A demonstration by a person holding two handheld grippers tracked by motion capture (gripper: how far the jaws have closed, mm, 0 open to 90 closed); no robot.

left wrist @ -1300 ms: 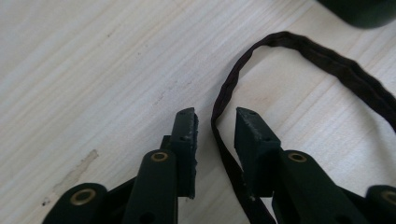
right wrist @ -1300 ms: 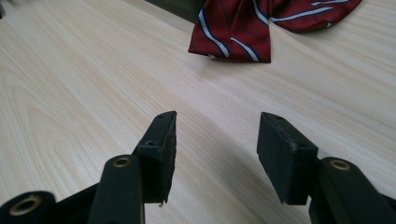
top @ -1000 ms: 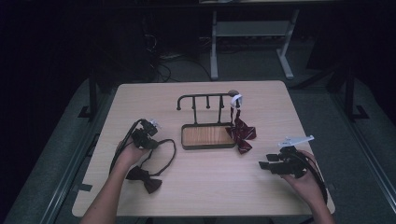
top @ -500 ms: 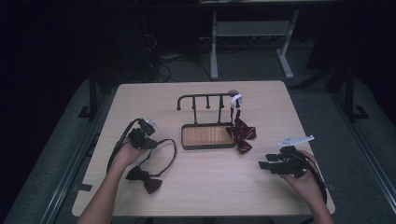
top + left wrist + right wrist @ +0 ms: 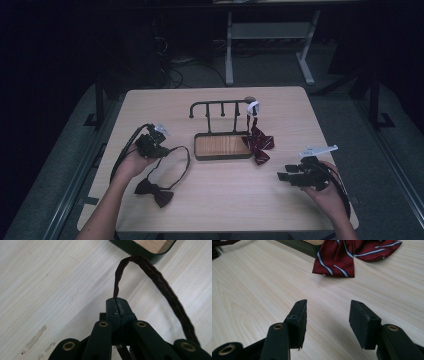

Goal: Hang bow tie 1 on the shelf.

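Setting: a lab or recording studio. A light wood-grain table (image 5: 210, 200) stands alone on grey carpeted floor (image 5: 385, 150) in a darkened room, lit from above. Behind it is the white steel frame of a second bench (image 5: 270, 50), with loose cables (image 5: 175, 65) on the floor. Dark stand legs (image 5: 97, 107) flank the table on both sides.

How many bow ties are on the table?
2. A dark bow tie lies near the table's front left, its strap pinched in the left gripper. A red striped bow tie hangs from the black hook rack, beside its wooden tray.
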